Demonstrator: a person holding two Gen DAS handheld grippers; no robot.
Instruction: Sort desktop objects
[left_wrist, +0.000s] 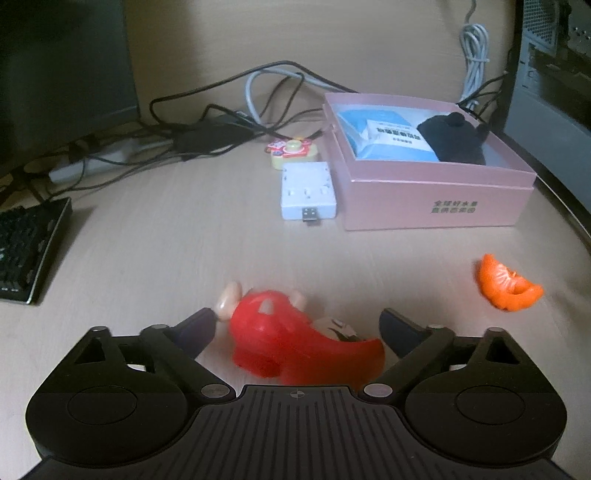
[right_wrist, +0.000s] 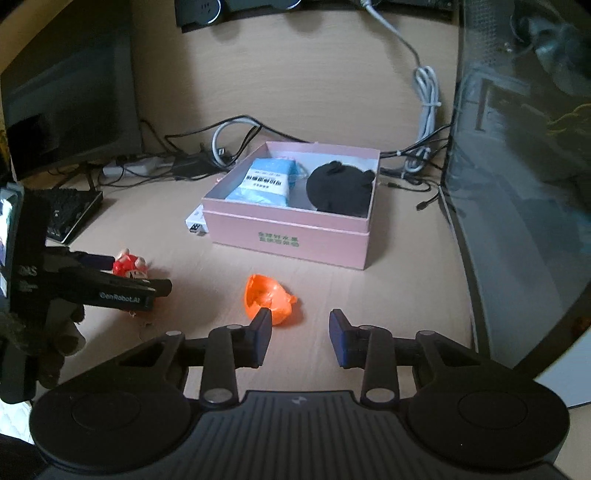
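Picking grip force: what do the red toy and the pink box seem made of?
Red toy: probably hard plastic, glossy and slightly translucent at its thin edge, lying between the open left claw. Pink box: likely cardboard, matte with a faint sheen, thin straight walls and printed text.

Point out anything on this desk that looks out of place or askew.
The orange peel lies loose on the bare desk, food scrap among gadgets. The red toy figure is tipped on its side between the left gripper fingers. Tangled cables sprawl behind the pink box.
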